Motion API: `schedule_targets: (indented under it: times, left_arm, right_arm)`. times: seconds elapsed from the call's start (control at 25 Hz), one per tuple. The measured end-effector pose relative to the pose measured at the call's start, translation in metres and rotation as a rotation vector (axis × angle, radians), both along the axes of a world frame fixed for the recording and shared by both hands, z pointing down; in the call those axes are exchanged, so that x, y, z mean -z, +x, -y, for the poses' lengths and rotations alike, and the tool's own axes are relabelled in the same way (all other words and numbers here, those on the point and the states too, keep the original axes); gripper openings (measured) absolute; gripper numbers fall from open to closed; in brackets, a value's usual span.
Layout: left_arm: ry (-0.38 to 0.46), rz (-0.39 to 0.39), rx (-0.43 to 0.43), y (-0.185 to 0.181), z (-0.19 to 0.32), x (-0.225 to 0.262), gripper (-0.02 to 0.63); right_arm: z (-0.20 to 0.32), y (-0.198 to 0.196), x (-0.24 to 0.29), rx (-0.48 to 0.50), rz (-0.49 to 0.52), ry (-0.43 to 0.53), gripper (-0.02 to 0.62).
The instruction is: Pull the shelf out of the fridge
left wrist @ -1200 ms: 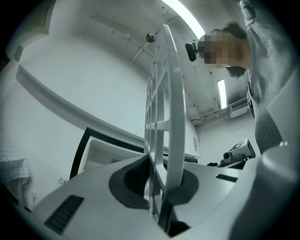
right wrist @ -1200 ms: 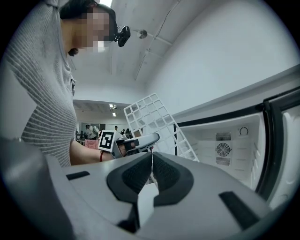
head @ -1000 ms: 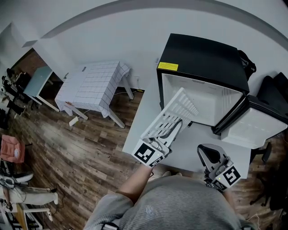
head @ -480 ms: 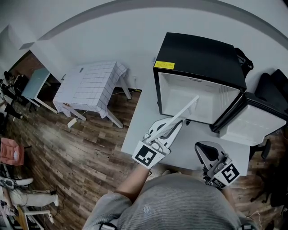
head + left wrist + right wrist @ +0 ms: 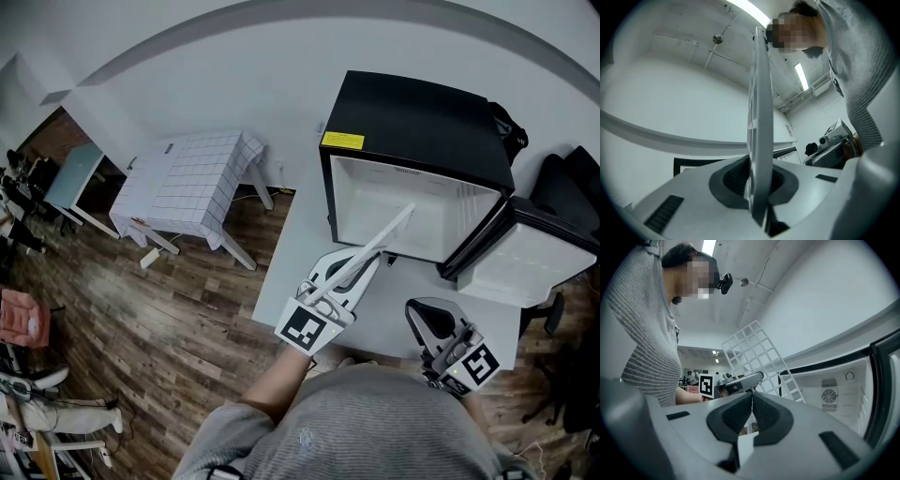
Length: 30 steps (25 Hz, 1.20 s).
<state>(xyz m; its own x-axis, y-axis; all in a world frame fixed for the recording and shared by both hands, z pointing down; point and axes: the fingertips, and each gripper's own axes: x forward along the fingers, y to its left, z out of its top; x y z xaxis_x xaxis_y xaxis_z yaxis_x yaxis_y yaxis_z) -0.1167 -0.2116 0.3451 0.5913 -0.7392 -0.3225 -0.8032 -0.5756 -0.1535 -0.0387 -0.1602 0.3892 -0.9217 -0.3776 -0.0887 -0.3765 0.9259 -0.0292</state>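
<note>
1. Outside the open fridge (image 5: 417, 122), just before its mouth, the shelf (image 5: 394, 225) tilts edge-on, held by the left gripper (image 5: 361, 267); the right gripper (image 5: 424, 317) is near.
2. Left gripper view: jaws clamp the shelf's edge.
3. Right gripper view: jaws pressed together; shelf beside the fridge.

Fridge (image 5: 422, 112) stands open — shelf (image 5: 380, 236) slants across in front

A white shelf (image 5: 375, 246) is seen edge-on at the centre of the frame, gripped at its near end by the left gripper (image 5: 349, 274) and slanted towards the open black fridge (image 5: 422, 122), whose door (image 5: 525, 267) is swung out at the right. The right gripper (image 5: 427, 321) is held at the lower right, apart from the shelf. A cloth-covered table (image 5: 187, 178) is seen at the upper left.
</note>
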Motion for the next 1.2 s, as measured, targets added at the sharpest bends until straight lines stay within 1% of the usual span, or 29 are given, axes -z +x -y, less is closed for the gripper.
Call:
schedule_targets:
  times: [0.32, 0.48, 0.6, 0.72, 0.88, 1.04, 1.2]
  left_arm:
    - [0.001, -0.012, -0.003, -0.003, 0.005, 0.001, 0.035]
    - [-0.001, -0.013, -0.004, -0.001, 0.006, 0.0, 0.035]
    - [0.001, -0.013, -0.007, -0.001, 0.006, 0.0, 0.035]
    - [0.0, -0.016, -0.008, -0.003, 0.008, 0.001, 0.035]
    - [-0.001, -0.021, -0.004, -0.003, 0.01, 0.0, 0.035]
    - [0.002, -0.02, -0.003, -0.003, 0.01, 0.001, 0.035]
    - [-0.001, -0.018, -0.001, -0.004, 0.011, 0.0, 0.035]
  right_arm:
    - [0.004, -0.004, -0.001, 0.001, -0.022, -0.001, 0.012]
    - [-0.002, -0.007, -0.004, 0.033, -0.037, -0.009, 0.012]
    - [0.0, -0.006, 0.0, 0.018, -0.031, 0.004, 0.012]
    - [0.0, -0.006, -0.003, 0.024, -0.041, -0.012, 0.012]
    - [0.008, -0.004, 0.0, -0.007, -0.031, 0.008, 0.012]
    - [0.003, -0.005, -0.003, 0.021, -0.042, -0.011, 0.012]
    - [0.004, -0.005, -0.004, 0.017, -0.043, -0.01, 0.012]
